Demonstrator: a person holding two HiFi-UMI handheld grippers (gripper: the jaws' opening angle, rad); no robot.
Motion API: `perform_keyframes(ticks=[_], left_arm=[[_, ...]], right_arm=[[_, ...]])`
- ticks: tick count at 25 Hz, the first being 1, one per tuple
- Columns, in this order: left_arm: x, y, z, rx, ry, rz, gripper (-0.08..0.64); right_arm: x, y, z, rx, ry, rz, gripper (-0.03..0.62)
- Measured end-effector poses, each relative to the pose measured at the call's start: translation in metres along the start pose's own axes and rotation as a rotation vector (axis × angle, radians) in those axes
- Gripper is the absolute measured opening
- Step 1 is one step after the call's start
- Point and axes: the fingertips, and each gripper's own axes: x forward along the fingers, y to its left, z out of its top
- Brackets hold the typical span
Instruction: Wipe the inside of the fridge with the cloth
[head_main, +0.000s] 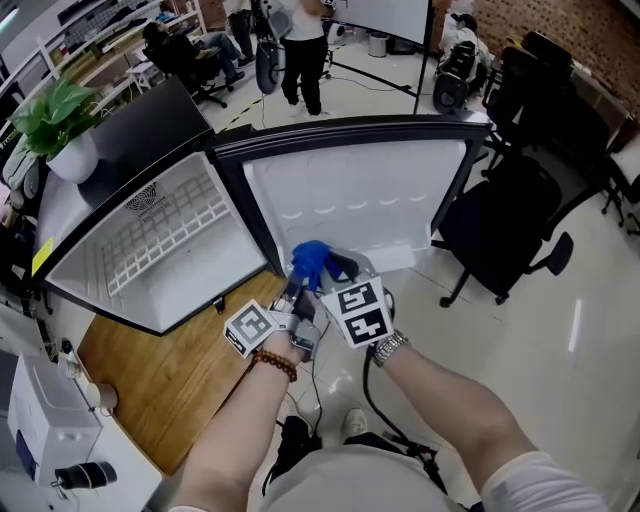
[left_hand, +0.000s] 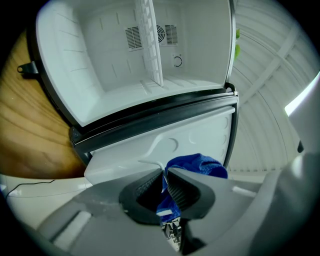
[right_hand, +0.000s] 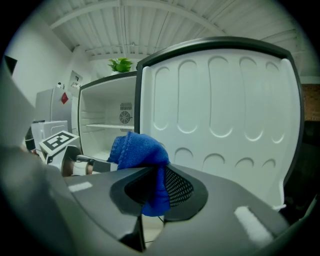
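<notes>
Both forearms reach forward side by side, wrists close together, with the left tongs (left_hand: 165, 172) held level and the right tongs (right_hand: 159, 172) tipped a little down. Each pair is squeezed narrow onto the cloth (head_main: 310, 262), a fold clamped in each, and the blue bulk bunches just past the tips between the two. Just beyond the tips is the door (head_main: 350, 195), swung open, with the fridge (head_main: 150, 250) cavity off to the left tongs' side.

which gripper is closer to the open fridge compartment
Left. The left gripper pinches the blue cloth from the side toward the fridge compartment. The right gripper pinches it from the far side, in front of the open door.
</notes>
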Motion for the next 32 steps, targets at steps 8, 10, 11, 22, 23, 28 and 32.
perform_keyframes(ticks=[8, 10, 11, 22, 23, 28, 32], left_arm=[[0.006, -0.007, 0.001, -0.026, -0.011, -0.027, 0.034], [0.006, -0.004, 0.002, -0.018, -0.012, -0.011, 0.034], [0.006, -0.003, 0.002, -0.017, -0.014, -0.008, 0.034], [0.006, -0.006, 0.004, -0.026, -0.02, -0.013, 0.034], [0.005, -0.004, 0.005, -0.024, -0.021, -0.006, 0.034], [0.005, -0.005, 0.005, -0.019, -0.021, -0.007, 0.034], [0.006, -0.006, 0.005, -0.018, -0.024, -0.01, 0.034]], right_arm=[[-0.016, -0.031, -0.005, -0.032, -0.008, -0.086, 0.046], [-0.021, -0.042, -0.006, -0.03, -0.008, -0.109, 0.046], [-0.024, -0.047, -0.007, -0.029, -0.007, -0.12, 0.046], [-0.051, -0.099, -0.019, -0.047, -0.005, -0.218, 0.046], [-0.054, -0.104, -0.02, -0.046, -0.004, -0.227, 0.046], [-0.068, -0.13, -0.026, -0.035, 0.001, -0.279, 0.046], [-0.078, -0.152, -0.03, -0.026, 0.001, -0.319, 0.046]])
